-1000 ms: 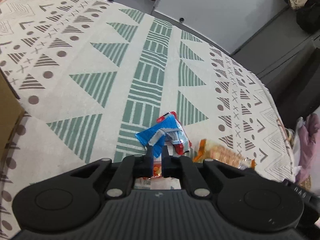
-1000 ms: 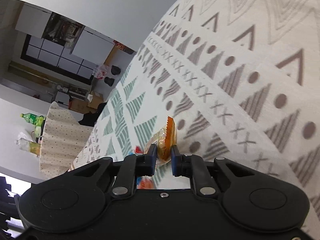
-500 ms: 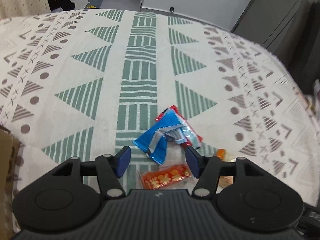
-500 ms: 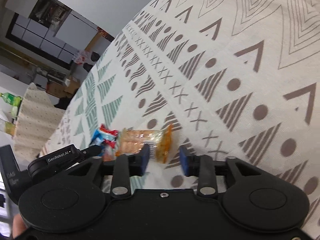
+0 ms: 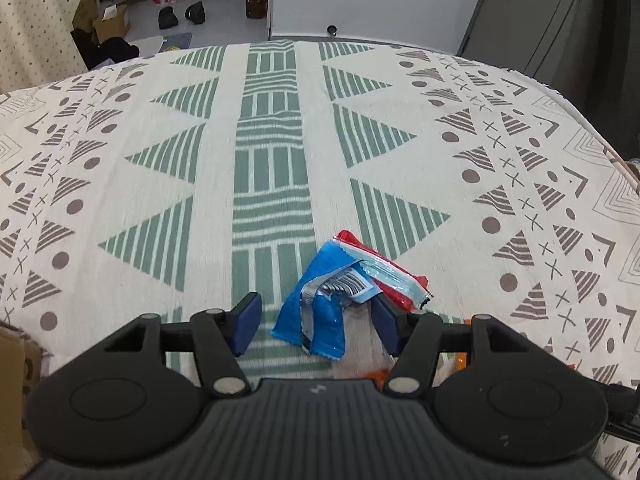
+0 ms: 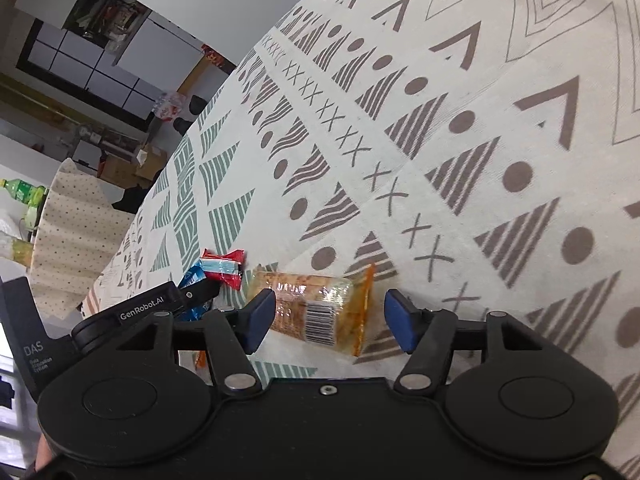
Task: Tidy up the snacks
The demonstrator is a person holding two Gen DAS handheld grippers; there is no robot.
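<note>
Both my claws spread wide, holding nothing.

My left claw (image 5: 316,326) straddles the blue wrapper (image 5: 320,304) lying on the patterned tablecloth (image 5: 160,152), a red wrapper (image 5: 384,272) tucked beside it. My right claw (image 6: 330,320) brackets the clear cracker packet (image 6: 316,306), pads apart from it.

My patterned tablecloth (image 5: 272,152) fills most of what I see. Past its far edge, on the floor, stand a brown bottle (image 5: 256,0) and two dark shoes (image 5: 182,16), with a cardboard box (image 5: 112,24) just left of them. A green bottle (image 6: 20,192) shows off the cloth's left side.
</note>
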